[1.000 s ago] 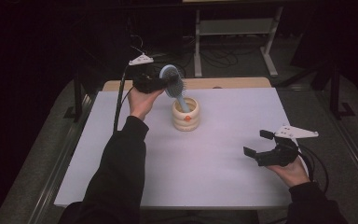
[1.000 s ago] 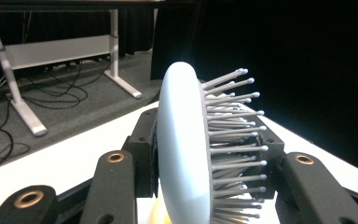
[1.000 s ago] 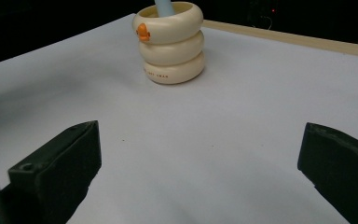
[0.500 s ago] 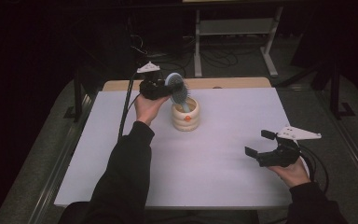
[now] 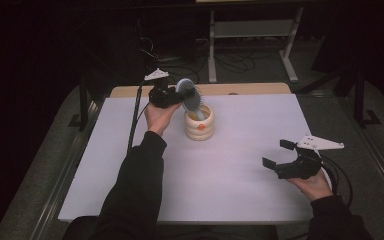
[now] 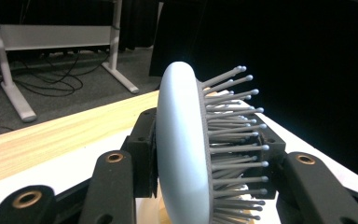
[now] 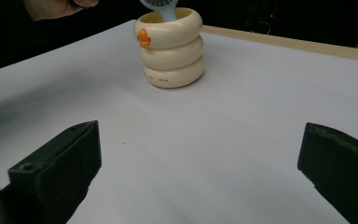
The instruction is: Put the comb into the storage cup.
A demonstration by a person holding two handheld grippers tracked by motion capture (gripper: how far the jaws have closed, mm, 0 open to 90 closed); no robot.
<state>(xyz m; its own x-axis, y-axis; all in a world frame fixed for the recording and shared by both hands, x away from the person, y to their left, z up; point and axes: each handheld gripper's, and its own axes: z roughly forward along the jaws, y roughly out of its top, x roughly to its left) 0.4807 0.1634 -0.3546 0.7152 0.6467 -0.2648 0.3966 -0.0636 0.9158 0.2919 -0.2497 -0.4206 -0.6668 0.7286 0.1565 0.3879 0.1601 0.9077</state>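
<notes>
— So what's the left gripper [image 5: 172,96] got?

— A brush [image 5: 190,96], pinched across its head, handle down in the cup [image 5: 199,124]. Held by the head, I'd guess, so the handle can slide in.

— Where's the cup?

— Toward twelve o'clock on the table [image 5: 240,195], left of centre.

— And the right gripper [image 5: 280,157]?

— Jaws wide, holding nothing, at four o'clock, well apart. Parked out of the way, probably.

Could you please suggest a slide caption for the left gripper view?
Left claw shut on a pale blue hairbrush, bristles pointing right, above a cream holder.
</notes>
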